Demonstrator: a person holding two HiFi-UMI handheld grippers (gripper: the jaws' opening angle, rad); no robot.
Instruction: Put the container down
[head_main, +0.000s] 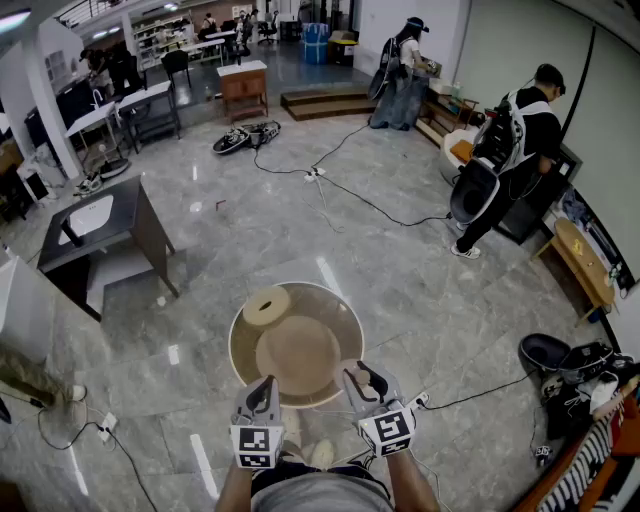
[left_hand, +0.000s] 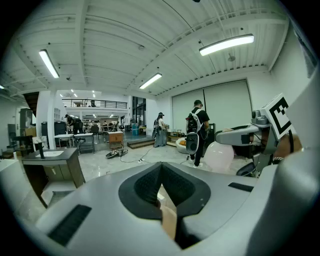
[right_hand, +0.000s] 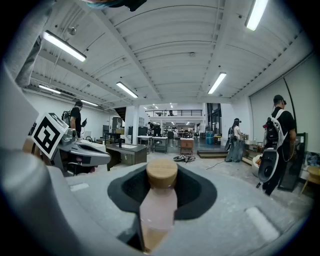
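The container (right_hand: 158, 207) is a pale pink bottle with a round wooden cap (right_hand: 161, 173). It lies along the jaws of my right gripper (right_hand: 161, 220), which are shut on it, cap pointing away. In the left gripper view its rounded pink body (left_hand: 219, 156) shows under that gripper (left_hand: 240, 136). My left gripper (left_hand: 167, 212) is closed on a thin tan piece (left_hand: 169, 222); what it is I cannot make out. In the head view both grippers, left (head_main: 262, 390) and right (head_main: 358, 378), hover at the near edge of a round tan rimmed top (head_main: 240, 345).
A pale wooden disc (head_main: 266, 305) lies on the round top's far left. A dark desk (head_main: 100, 225) stands to the left. Cables (head_main: 350, 195) run across the marble floor. Two people (head_main: 510, 150) stand at the right, and bags (head_main: 570, 365) lie lower right.
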